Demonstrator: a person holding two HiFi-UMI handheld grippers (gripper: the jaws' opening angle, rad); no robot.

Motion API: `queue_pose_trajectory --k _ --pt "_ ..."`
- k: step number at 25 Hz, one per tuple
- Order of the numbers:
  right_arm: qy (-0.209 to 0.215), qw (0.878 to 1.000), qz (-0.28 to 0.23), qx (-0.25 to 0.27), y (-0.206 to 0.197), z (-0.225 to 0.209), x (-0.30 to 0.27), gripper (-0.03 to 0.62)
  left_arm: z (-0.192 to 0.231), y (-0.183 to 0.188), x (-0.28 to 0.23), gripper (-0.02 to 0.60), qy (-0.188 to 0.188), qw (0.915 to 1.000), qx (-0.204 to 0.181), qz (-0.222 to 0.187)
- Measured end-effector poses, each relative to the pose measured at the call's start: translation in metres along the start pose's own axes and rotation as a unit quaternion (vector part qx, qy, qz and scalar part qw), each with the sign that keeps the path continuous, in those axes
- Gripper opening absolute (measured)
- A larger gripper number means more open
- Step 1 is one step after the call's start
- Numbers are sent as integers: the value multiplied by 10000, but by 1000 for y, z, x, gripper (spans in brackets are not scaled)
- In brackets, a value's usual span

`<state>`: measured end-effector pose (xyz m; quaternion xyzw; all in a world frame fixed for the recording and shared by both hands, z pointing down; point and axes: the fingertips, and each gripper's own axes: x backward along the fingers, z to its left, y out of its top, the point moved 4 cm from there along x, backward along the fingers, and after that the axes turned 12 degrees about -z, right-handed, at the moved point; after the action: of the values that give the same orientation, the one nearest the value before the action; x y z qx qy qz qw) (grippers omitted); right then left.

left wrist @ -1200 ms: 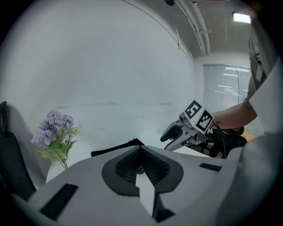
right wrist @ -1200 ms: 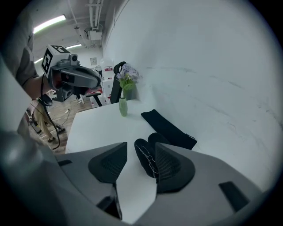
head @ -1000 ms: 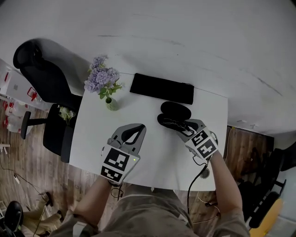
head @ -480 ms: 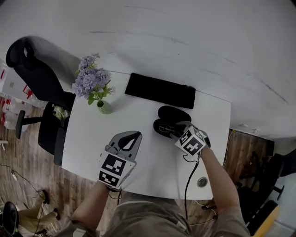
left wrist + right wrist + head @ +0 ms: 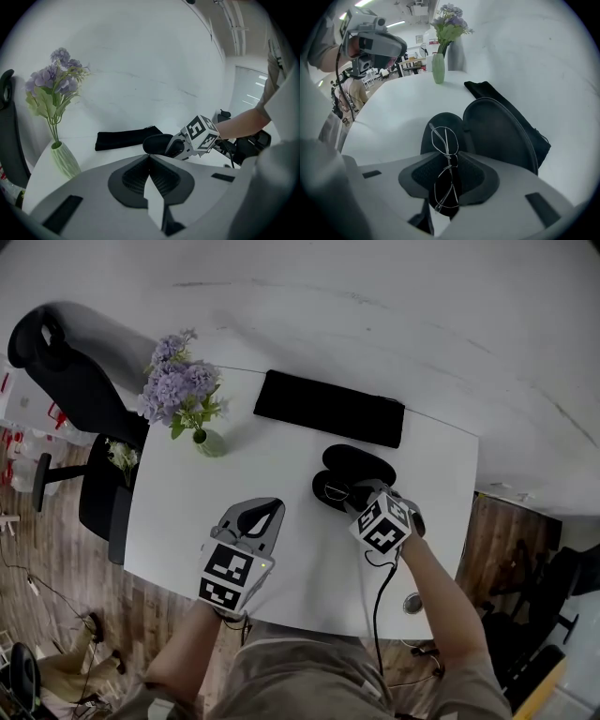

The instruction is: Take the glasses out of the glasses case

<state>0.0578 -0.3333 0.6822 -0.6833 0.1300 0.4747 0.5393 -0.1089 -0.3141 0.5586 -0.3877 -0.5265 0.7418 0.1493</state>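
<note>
The black glasses case (image 5: 359,465) lies open on the white table (image 5: 281,456), lid (image 5: 501,133) raised behind the base (image 5: 440,129). Thin wire-framed glasses (image 5: 446,161) lie in the base and run up between my right gripper's jaws. My right gripper (image 5: 347,497) (image 5: 449,159) points steeply down over the base. Its jaws are closing on either side of the glasses' bridge, with a narrow gap still showing. My left gripper (image 5: 274,510) (image 5: 150,158) hovers low over bare table left of the case, shut and holding nothing. It sees the case (image 5: 157,142) and the right gripper's marker cube (image 5: 201,133).
A black cloth pouch (image 5: 328,410) lies behind the case. A green vase of purple flowers (image 5: 208,442) stands at the table's back left. A black office chair (image 5: 70,362) is beyond the left edge. A cable (image 5: 380,601) hangs off the front edge.
Both grippers have sunk toward the table. The right gripper's jaws have narrowed around the glasses in the case base. The left gripper stays shut.
</note>
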Motion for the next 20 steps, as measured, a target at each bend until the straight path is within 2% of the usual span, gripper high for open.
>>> queue_pose_trajectory --k 3,10,15,20 --pt "-341 9993 -136 -54 2 -3 4 123 -3 1 2 17 16 10000 -3 -8" --pt "-958 9874 -1087 -642 29 -10 45 120 -13 22 11 17 48 9998 -136 -122" --pt "-1349 9682 -1853 -1005 68 -21 107 120 -19 47 23 17 128 9995 -122 -279" --pt "-1577 9517 -2463 -931 106 -25 172 120 -27 76 33 17 193 9982 -190 -526"
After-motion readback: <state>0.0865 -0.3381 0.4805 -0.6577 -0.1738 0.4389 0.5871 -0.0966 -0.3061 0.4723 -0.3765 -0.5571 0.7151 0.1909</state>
